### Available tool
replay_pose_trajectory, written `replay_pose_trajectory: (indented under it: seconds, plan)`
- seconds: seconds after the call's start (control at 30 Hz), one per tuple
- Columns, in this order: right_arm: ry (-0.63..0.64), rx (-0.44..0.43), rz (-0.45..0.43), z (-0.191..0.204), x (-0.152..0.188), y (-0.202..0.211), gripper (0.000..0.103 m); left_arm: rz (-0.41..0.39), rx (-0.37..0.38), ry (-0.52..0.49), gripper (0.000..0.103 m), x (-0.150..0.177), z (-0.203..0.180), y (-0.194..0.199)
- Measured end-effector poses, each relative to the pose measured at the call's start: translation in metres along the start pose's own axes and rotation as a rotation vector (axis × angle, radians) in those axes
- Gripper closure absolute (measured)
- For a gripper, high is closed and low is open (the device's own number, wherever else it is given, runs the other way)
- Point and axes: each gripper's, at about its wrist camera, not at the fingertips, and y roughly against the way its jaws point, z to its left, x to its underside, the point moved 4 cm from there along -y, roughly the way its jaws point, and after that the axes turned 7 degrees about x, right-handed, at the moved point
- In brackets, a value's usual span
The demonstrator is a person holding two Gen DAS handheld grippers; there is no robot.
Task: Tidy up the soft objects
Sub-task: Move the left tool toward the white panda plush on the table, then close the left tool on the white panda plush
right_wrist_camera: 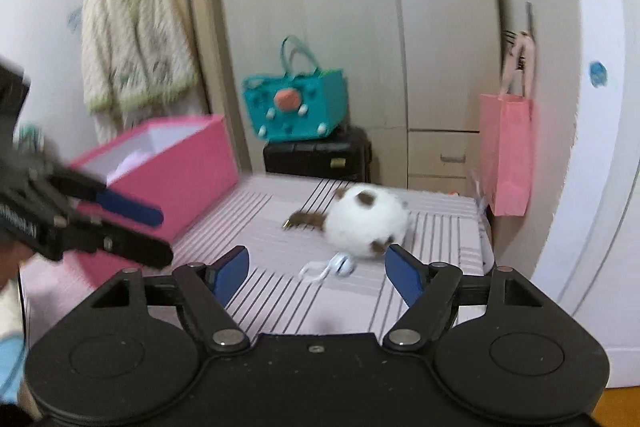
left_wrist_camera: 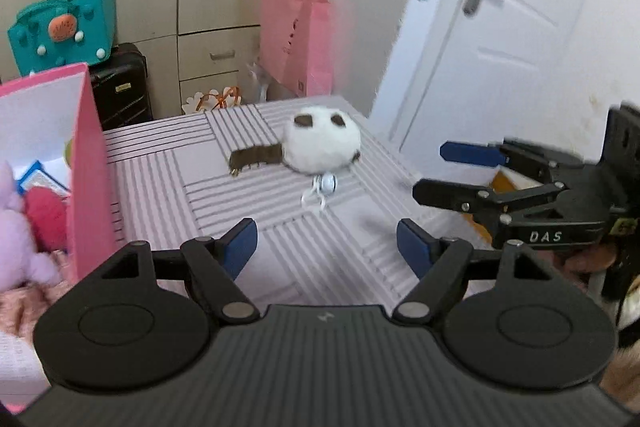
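A round white plush toy with brown patches and a brown tail lies on the striped bed cover; it also shows in the right wrist view. A small white and blue charm with a ribbon lies just in front of it, also in the right wrist view. My left gripper is open and empty, short of the toy. My right gripper is open and empty, near the charm; it also shows in the left wrist view. A pink box at the left holds a pink plush and a red plush.
A teal tote bag sits on a black suitcase behind the bed. A pink paper bag hangs by the wardrobe. A white door stands at the right. A knitted cardigan hangs on a rack.
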Motion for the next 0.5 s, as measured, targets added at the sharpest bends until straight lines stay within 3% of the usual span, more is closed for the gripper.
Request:
replay_pose_trajectory:
  seconds: [0.1,0.23,0.37,0.5]
  plan:
    - [-0.079,-0.019,-0.026,-0.021,-0.006,-0.015,0.024,-0.040,0.003,0.029,0.019,-0.010,0.003,-0.012]
    - [-0.029,0.010,-0.037,-0.033,-0.009,-0.038,0.024,-0.101,-0.061,0.000,0.008,-0.023,0.001,-0.027]
    - [-0.024,-0.033,0.023,-0.037,-0.011,-0.059,0.024,-0.104,-0.091,-0.022,0.008,-0.030,0.002,-0.048]
    - [0.076,-0.041,0.073,-0.028,-0.008,-0.080,0.024,-0.077,-0.074,0.045,0.008,-0.036,0.010,-0.074]
